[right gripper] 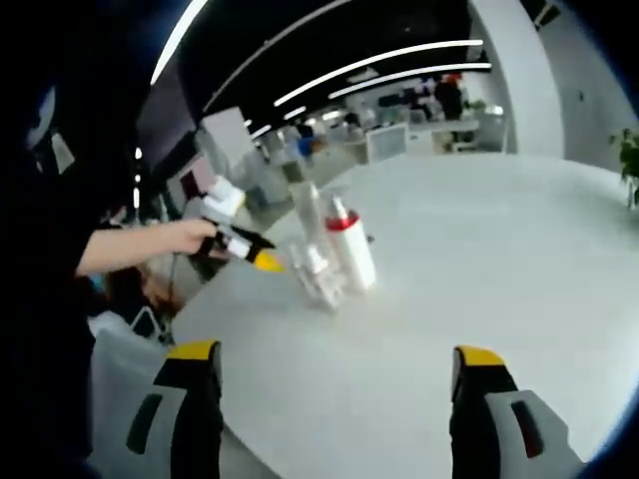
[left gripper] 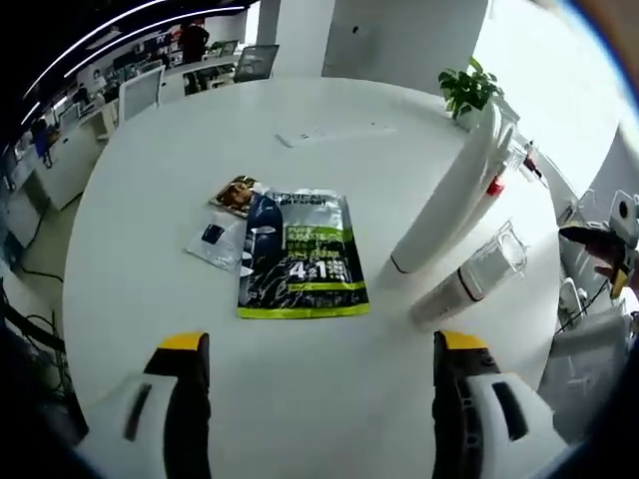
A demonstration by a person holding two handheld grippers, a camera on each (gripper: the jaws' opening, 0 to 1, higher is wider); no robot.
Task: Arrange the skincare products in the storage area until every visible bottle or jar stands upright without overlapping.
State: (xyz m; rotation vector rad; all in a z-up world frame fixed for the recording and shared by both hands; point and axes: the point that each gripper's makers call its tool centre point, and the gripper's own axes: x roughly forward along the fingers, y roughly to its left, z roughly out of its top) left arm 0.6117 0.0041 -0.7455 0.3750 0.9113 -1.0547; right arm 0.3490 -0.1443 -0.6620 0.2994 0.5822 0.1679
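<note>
- Barely anything is done yet, by the look of it.
- In the left gripper view two bottles are seen on the white table (left gripper: pixel 150 249): a tall white bottle (left gripper: pixel 449 195) at the right, leaning or upright (hard to tell), and a clear-capped tube (left gripper: pixel 469 279) laid flat just beside it.
- A green-black pouch (left gripper: pixel 305 254) and small sachets (left gripper: pixel 225 225) are left flat mid-table.
- Left gripper (left gripper: pixel 319 374) and right gripper (right gripper: pixel 334 384) are both held wide apart, nothing gripped.
- In the right gripper view the red-banded bottle (right gripper: pixel 349 249) is seen far left, near the table edge.
</note>
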